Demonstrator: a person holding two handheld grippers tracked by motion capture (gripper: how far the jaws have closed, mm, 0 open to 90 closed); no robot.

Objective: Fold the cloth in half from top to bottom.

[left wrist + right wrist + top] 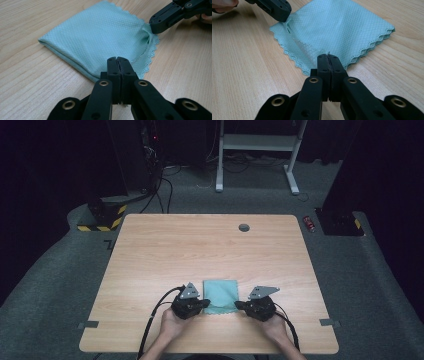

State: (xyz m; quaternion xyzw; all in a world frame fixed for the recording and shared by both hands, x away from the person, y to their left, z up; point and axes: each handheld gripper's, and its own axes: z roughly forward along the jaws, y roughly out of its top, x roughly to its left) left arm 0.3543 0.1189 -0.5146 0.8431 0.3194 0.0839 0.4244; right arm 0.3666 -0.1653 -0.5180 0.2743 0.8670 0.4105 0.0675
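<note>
Near the bench's [150, 250] six o'clock edge, the folded teal cloth [220, 295] is lying flat. Both the left gripper [206, 303] at its seven o'clock corner and the right gripper [239, 305] at five o'clock are pinching layers with clenched jaws; the next fold or unfolding looks still undone.

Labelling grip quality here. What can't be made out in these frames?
- Whether the left gripper has pinched a layer of the teal cloth: its own shut jaws hide the contact.
- Same for the right gripper, right gripper view.
- Red object on the floor, high view: too small to identify.
</note>
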